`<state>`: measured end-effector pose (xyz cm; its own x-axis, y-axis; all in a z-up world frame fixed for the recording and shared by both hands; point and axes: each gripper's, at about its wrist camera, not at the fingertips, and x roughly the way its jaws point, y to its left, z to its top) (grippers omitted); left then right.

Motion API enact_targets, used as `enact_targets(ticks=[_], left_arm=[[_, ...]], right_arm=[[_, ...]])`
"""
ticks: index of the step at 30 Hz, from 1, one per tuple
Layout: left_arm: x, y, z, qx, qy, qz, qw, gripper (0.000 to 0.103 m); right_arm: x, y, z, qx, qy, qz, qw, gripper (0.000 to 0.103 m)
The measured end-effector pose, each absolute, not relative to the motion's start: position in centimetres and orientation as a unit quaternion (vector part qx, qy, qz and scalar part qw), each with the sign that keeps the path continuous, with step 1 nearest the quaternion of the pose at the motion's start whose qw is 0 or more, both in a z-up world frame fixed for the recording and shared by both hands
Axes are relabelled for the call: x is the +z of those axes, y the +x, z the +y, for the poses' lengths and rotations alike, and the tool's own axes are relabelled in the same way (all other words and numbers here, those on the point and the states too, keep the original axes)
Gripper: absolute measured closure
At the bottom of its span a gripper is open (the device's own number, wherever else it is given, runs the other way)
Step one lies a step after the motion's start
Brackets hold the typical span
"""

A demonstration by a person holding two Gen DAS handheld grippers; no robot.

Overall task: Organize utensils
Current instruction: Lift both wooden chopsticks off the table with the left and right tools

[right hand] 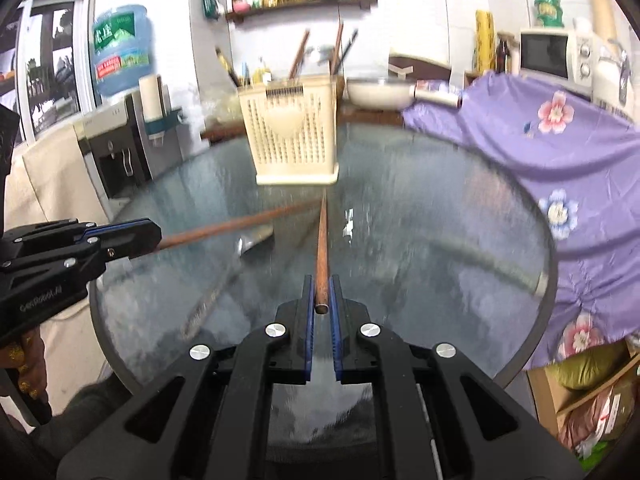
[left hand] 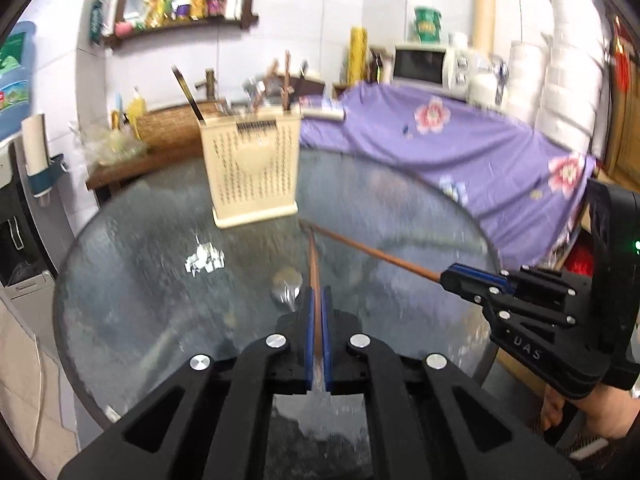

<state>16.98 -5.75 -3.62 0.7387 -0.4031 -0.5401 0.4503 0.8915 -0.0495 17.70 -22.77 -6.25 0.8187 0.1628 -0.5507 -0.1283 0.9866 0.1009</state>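
Two chopsticks were up off the glass table (left hand: 120, 320): my left gripper (left hand: 318, 300) clenched one chopstick (left hand: 313, 256), my right gripper (right hand: 322, 292) the other chopstick (right hand: 322, 240) (tips nearly crossing). Next, I judged, tip-down into the cream holder (right hand: 290, 136) near the far edge.

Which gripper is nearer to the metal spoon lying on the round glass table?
Left. The left gripper, shut on one brown wooden chopstick, hangs right beside the metal spoon. The right gripper, holding the other chopstick, is farther off to the spoon's right.

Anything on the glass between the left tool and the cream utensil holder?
Only a metal spoon lies just ahead of the left tool; beyond it the glass up to the utensil holder is bare, per left wrist view.
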Motion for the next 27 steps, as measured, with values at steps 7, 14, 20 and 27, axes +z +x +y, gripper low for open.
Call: enact_targets(ticks=[7, 14, 20, 27], left_arm=[[-2.4, 17.7, -6.1, -0.225, 0.037, 0.263, 0.937, 0.100], [-5.8, 16.9, -6.2, -0.257, 0.085, 0.316, 0.909, 0.070], [-9.0, 15.9, -6.6, -0.272, 0.121, 0.353, 0.887, 0.070], [-11.2, 15.9, -7.0, -0.266, 0.123, 0.372, 0.881, 0.072]], right_arm=[[-3.0, 18.5, -23.0, 0.081, 0.025, 0.253, 0.964, 0.095], [-4.9, 18.6, -23.0, 0.084, 0.037, 0.284, 0.954, 0.095], [-6.5, 18.4, -22.7, 0.085, 0.040, 0.304, 0.948, 0.095], [-7.3, 18.4, -22.8, 0.082, 0.049, 0.313, 0.945, 0.095]])
